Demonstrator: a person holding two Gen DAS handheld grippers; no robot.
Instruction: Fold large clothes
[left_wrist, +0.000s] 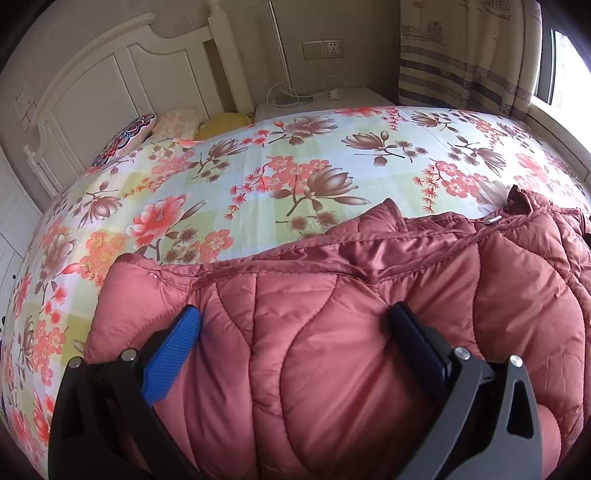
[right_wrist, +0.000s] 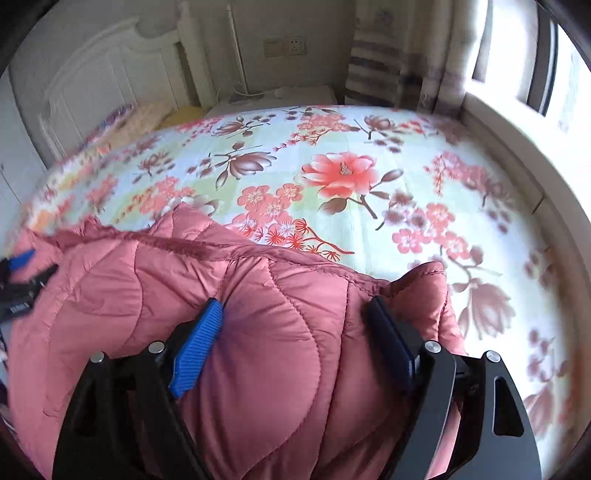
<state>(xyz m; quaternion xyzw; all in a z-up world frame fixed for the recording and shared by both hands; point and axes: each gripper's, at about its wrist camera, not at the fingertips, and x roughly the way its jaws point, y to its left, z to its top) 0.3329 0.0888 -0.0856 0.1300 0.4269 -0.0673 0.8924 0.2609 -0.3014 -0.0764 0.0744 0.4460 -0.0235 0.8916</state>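
Quilted pink coat (left_wrist: 332, 332) lies on near side of floral bed (left_wrist: 258, 173), already doubled over, far edge roughly straight. Left gripper (left_wrist: 295, 332) and right gripper (right_wrist: 295, 317): jaws apart, straddling padding, nothing clamped. Further folds likely remain.

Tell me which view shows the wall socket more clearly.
The left wrist view: the wall socket is sharp there, above the white nightstand. In the right wrist view it is smaller and blurred.
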